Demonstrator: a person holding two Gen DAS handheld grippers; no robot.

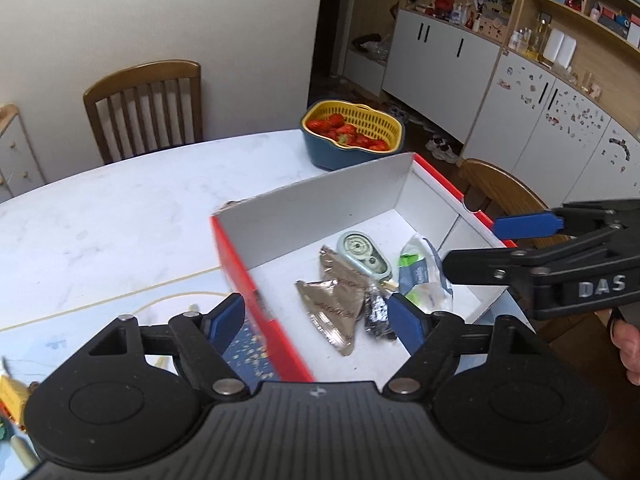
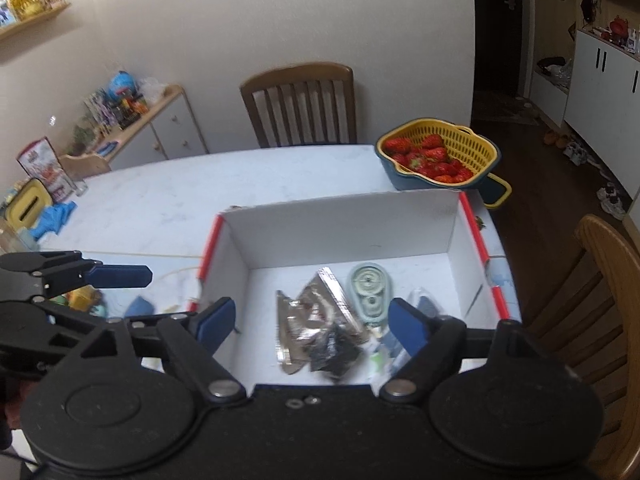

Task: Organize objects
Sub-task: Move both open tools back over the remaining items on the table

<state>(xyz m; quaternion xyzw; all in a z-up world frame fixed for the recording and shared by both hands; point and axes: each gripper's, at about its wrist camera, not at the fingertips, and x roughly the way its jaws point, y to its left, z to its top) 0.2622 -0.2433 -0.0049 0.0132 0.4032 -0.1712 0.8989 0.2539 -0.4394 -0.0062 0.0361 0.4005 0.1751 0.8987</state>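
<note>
A red-edged white box [image 1: 320,196] [image 2: 340,216] stands open on the white table [image 1: 120,208]. Inside lie silver foil packets [image 1: 336,300] [image 2: 308,316], a green correction-tape dispenser [image 1: 362,254] [image 2: 370,286], a small black wrapper [image 1: 376,312] [image 2: 332,352] and a clear packet with green print [image 1: 420,272]. My left gripper [image 1: 320,320] is open and empty, straddling the box's red left wall. My right gripper [image 2: 310,324] is open and empty above the box's near part; it also shows at the right of the left wrist view [image 1: 480,248]. The left gripper shows at the left of the right wrist view [image 2: 116,276].
A yellow strainer of strawberries in a blue bowl [image 1: 352,132] [image 2: 440,156] stands behind the box. Wooden chairs stand at the far side [image 2: 300,104] and at the right [image 2: 600,300]. A blue cloth [image 2: 52,216] and clutter lie at the table's left end.
</note>
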